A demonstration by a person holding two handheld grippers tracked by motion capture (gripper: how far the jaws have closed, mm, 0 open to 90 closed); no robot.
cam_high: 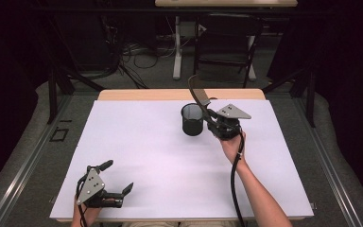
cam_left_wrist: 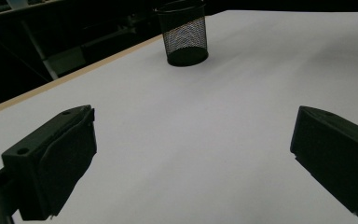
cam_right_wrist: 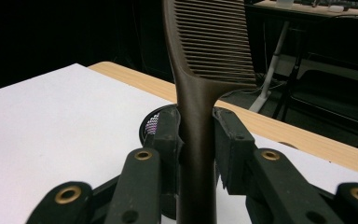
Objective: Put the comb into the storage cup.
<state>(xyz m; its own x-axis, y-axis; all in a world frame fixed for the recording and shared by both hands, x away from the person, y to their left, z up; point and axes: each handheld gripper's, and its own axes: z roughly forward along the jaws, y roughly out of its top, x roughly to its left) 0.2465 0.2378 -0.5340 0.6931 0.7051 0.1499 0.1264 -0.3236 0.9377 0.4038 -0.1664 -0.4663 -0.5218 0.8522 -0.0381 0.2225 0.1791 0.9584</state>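
Comb (cam_right_wrist: 200,93) first: its dark handle is clamped between the 2 jaws of the right gripper (cam_high: 211,117), which press in on it from both sides, and the toothed end rises up and away toward the far edge of the table (cam_high: 179,94). In the high view the right gripper hangs just beside the black mesh cup (cam_high: 192,120), on its right, with the comb's handle crossing close to the rim. The step in hand looks like carrying the comb to the cup — the next move probably calls for tipping the comb upright over the opening and lowering it before the jaws part. The left gripper (cam_high: 118,178) rests near the table's near-left corner with its jaws spread wide and nothing between them, well apart from the cup. Open white surface lies between the 2 grippers — plenty of room — while the wooden far edge sits close behind the cup.
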